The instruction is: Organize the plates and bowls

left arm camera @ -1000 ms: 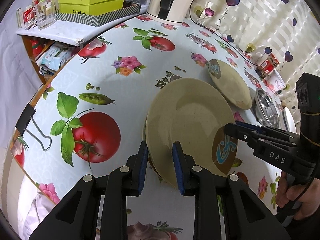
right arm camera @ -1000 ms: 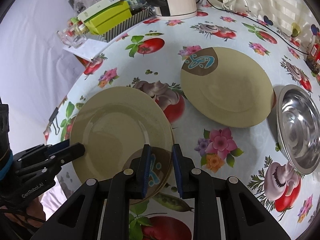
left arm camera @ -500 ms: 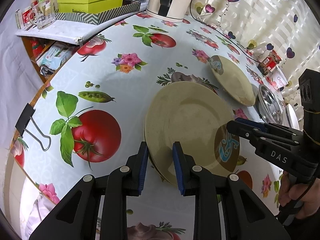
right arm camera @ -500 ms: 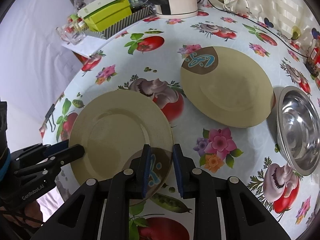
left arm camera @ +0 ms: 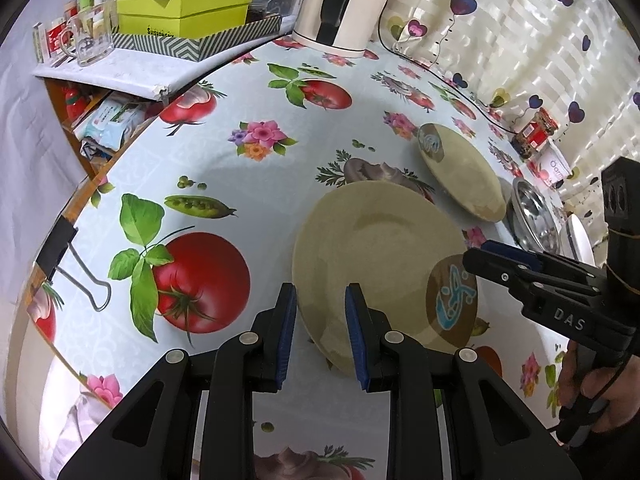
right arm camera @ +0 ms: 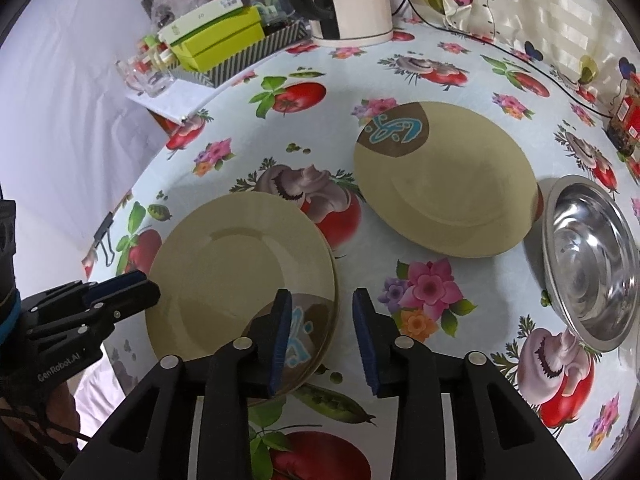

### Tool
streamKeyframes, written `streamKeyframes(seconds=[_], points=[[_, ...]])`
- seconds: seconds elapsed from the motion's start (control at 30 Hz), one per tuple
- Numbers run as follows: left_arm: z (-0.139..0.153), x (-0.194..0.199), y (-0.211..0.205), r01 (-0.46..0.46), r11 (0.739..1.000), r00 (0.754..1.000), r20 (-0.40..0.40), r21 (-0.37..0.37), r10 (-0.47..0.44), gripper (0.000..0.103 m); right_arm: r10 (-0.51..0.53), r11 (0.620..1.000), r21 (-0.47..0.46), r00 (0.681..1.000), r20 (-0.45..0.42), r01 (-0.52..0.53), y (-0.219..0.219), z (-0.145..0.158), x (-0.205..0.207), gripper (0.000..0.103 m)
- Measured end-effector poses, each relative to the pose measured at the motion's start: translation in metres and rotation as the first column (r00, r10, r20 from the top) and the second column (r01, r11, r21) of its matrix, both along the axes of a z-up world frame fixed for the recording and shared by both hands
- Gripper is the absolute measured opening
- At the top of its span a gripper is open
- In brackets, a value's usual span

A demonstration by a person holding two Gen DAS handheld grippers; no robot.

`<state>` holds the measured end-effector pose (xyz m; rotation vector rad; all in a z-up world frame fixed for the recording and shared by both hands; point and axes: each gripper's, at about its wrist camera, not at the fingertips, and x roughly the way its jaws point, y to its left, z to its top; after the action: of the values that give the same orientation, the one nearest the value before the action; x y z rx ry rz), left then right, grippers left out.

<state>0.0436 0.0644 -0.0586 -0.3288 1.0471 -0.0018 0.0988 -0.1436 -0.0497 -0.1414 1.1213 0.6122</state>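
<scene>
A beige plate (left arm camera: 372, 248) with a brown patch lies on top of a second like plate, whose rim (right arm camera: 337, 292) peeks out on the right. My left gripper (left arm camera: 320, 320) is shut on the top plate's left rim, one pad inside the rim and one outside; the right wrist view shows the left gripper (right arm camera: 140, 288) at that edge. My right gripper (right arm camera: 322, 320) stands over the brown patch with its jaws opening. The rim is between them, clear of the right pad. Another beige plate (right arm camera: 448, 192) lies alone further back. A steel bowl (right arm camera: 588, 256) sits to its right.
A white kettle (left arm camera: 344, 4), green boxes (left arm camera: 184, 12) and a glass mug (left arm camera: 88, 40) crowd the far left corner. A binder clip (left arm camera: 60, 248) grips the tablecloth edge. A red jar (left arm camera: 536, 132) and a black cable run along the curtain. A hand (left arm camera: 592, 392) holds the right gripper.
The top plate has come down from a raised tilt to lie flat on the plate beneath. The right jaws have parted from its rim. The left jaws look unchanged.
</scene>
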Motion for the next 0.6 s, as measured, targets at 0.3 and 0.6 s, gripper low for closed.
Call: streamKeyframes(seconds=[0.3,0.6], points=[[-0.004,0.0056,0.0014,-0.003,1.0,1.0,-0.001,0.008,0.003,0.026,-0.03,0.999,0.038,1.0,-0.01,0.03,-0.0104,-0.0012,-0.0004,0.044],[-0.0039,0.0029,-0.0009,0.001,1.0,1.0,-0.011,0.002,-0.001,0.026,0.003,0.999,0.043,1.0,-0.028,-0.001,-0.0037,-0.0053,-0.0047,0.03]])
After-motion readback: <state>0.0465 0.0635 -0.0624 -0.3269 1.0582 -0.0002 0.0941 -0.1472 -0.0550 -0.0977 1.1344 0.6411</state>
